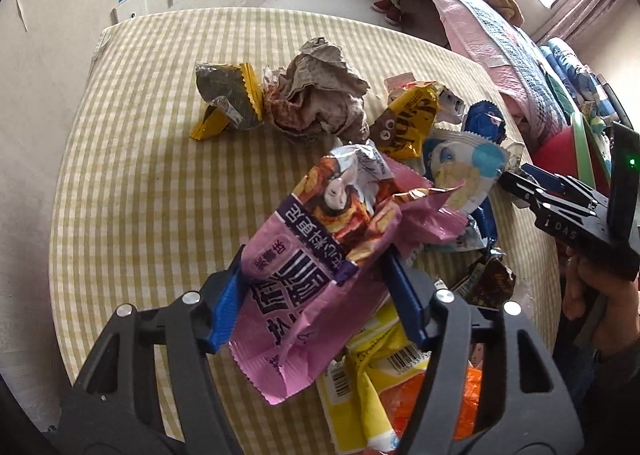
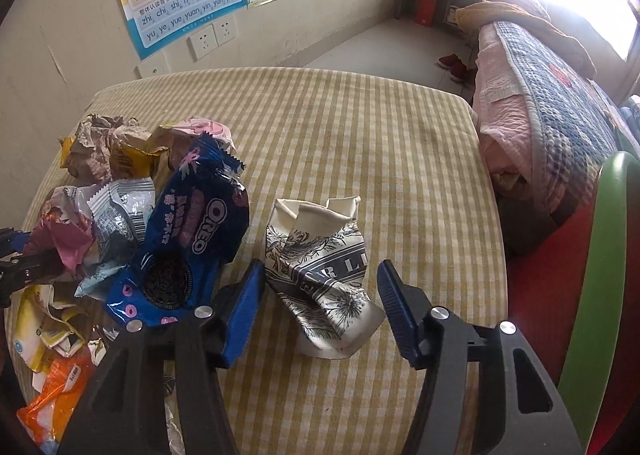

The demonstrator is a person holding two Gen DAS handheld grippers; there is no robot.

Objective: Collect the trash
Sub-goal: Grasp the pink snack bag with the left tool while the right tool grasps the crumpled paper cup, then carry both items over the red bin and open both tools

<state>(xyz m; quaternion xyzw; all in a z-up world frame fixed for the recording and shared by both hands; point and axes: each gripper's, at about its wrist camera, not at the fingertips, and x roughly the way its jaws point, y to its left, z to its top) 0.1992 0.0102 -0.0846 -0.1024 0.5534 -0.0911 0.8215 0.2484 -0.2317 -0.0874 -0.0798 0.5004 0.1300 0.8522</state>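
A heap of trash lies on a table with a yellow checked cloth (image 1: 140, 175). A pink snack wrapper (image 1: 304, 295) stands between the blue fingers of my left gripper (image 1: 314, 259), and both pads press on its sides. In the right wrist view, a crushed white paper cup with black print (image 2: 324, 267) lies between the fingers of my right gripper (image 2: 320, 267). The left pad touches the cup, while a strip of cloth shows before the right pad. A blue Oreo wrapper (image 2: 192, 239) lies just left of it. My right gripper (image 1: 520, 183) also shows at the left wrist view's right edge.
A crumpled brown paper ball (image 1: 316, 95), yellow wrappers (image 1: 408, 123) and an orange packet (image 2: 48, 395) fill the heap. A bed with quilts (image 2: 540, 115) runs along the right. A green and red chair (image 2: 600, 255) stands close to the table's right edge. The wall (image 2: 60, 55) is behind.
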